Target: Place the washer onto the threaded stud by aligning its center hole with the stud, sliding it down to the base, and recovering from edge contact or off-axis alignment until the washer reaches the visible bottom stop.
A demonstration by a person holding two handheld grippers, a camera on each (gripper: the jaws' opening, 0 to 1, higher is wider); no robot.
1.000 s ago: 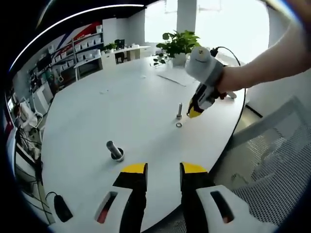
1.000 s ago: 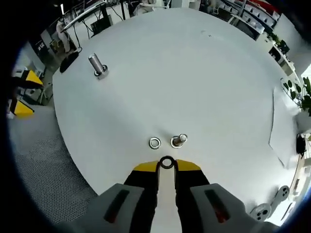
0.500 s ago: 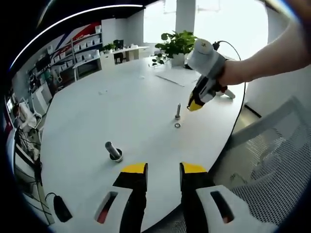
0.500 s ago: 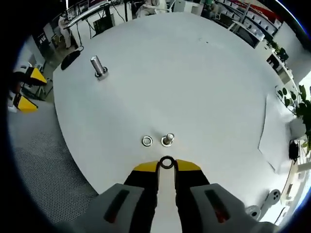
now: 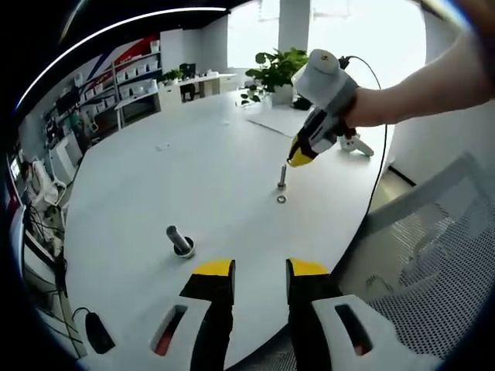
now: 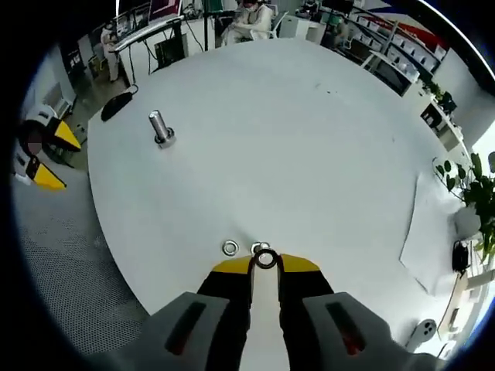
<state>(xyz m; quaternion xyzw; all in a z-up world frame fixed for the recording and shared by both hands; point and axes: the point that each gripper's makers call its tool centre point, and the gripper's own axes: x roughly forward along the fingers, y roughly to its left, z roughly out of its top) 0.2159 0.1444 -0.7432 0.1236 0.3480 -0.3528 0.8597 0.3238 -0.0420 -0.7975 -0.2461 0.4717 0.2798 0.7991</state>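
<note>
A washer [image 6: 265, 260] is pinched between the right gripper [image 6: 265, 265] jaws, just above the threaded stud [image 6: 257, 248] near the round white tabletop [image 6: 294, 139] edge. A second washer [image 6: 230, 248] lies beside the stud; a larger bolt [image 6: 160, 127] stands farther along the edge. The left gripper [image 5: 260, 268] hangs off the tabletop edge, jaws spread. Shelves [image 5: 128, 77], a potted plant [image 5: 282, 69] and a mesh chair [image 5: 433, 247] surround the tabletop.
</note>
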